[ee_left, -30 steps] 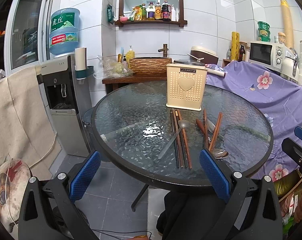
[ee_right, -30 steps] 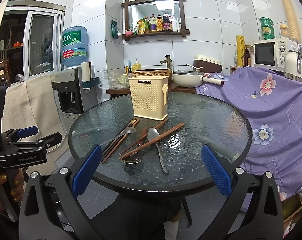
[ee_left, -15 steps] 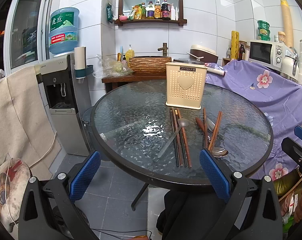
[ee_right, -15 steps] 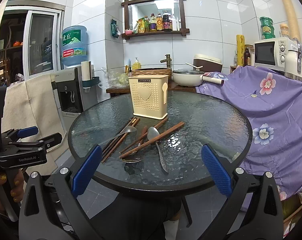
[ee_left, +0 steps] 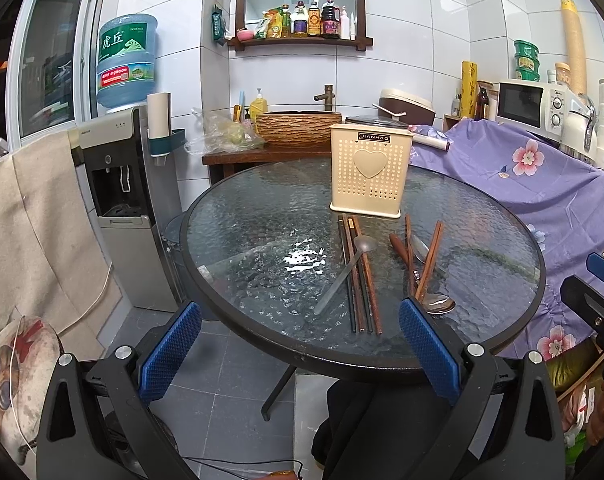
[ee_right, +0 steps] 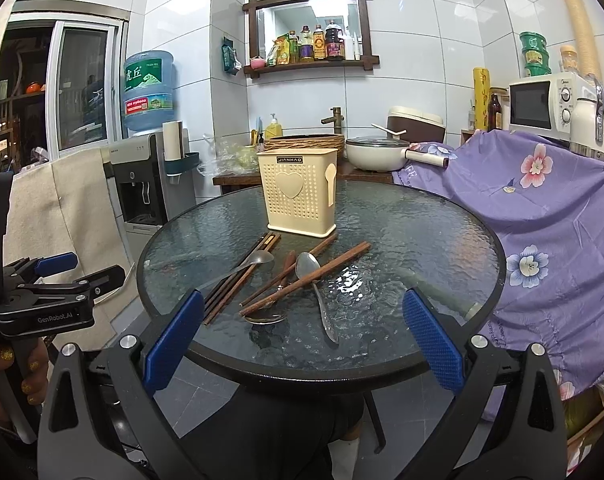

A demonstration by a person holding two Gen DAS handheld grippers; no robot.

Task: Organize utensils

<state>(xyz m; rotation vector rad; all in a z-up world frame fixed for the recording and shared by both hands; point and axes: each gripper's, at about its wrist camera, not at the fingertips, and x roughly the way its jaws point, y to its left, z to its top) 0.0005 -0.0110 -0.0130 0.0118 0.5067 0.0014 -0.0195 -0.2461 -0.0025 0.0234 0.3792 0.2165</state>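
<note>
Left wrist view: the left gripper is wide open and empty, short of the tabletop. Chopsticks and spoons lie before the utensil holder.

Right wrist view: the right gripper is wide open and empty; the spoon lies ahead.

Right gripper jaws wide, empty, short of glass table rim. Cream holder upright at 12. Chopsticks and spoons scattered before it. Left gripper at 9, hand-held.
</note>
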